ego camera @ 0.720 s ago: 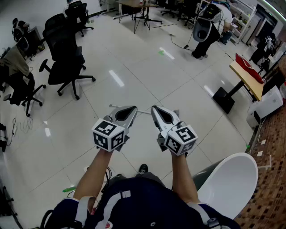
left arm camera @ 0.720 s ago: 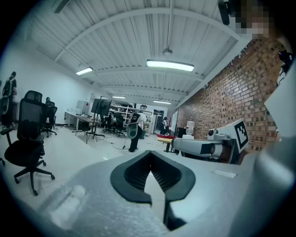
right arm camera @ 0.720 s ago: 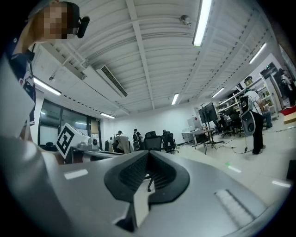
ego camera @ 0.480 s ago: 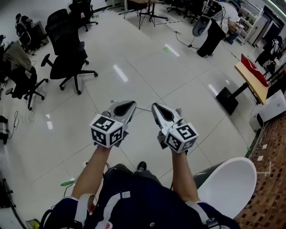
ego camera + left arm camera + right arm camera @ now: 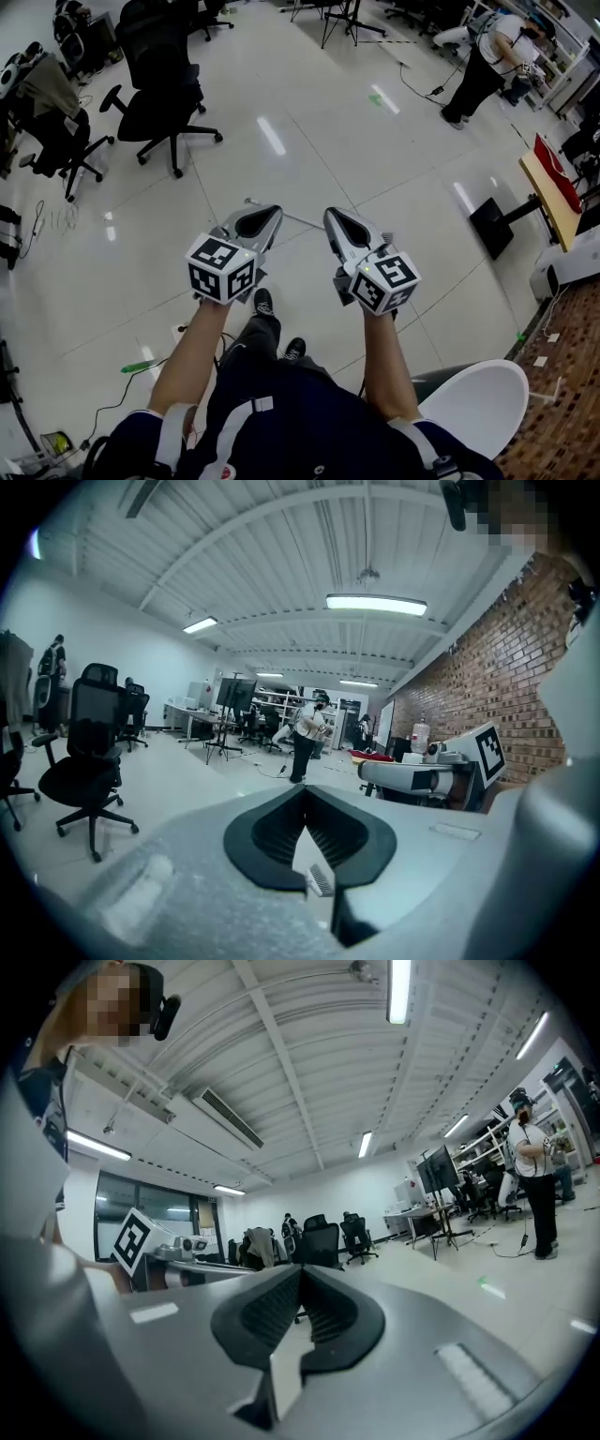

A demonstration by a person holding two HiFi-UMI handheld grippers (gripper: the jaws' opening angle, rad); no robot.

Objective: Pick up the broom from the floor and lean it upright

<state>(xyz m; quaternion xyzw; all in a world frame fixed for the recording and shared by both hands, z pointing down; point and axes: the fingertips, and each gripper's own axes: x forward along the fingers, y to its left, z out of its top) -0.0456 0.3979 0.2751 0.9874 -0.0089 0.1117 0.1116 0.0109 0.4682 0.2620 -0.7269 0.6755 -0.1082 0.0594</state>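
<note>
Left gripper (image 5: 272, 216) and right gripper (image 5: 332, 217) both shut tight, holding nothing. Just past the left gripper's tip, down on the floor (image 5: 375, 169), a thin pale stick (image 5: 298, 219) lying crosswise. Maybe the broom, hard to tell. Looks nearer the left gripper.

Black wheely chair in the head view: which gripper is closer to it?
Left. The left gripper is below and right of the black chair in the picture. The right gripper is farther right, beyond the left one.

Left hand-held gripper (image 5: 251, 208) grey (chair (image 5: 161, 98) black).
</note>
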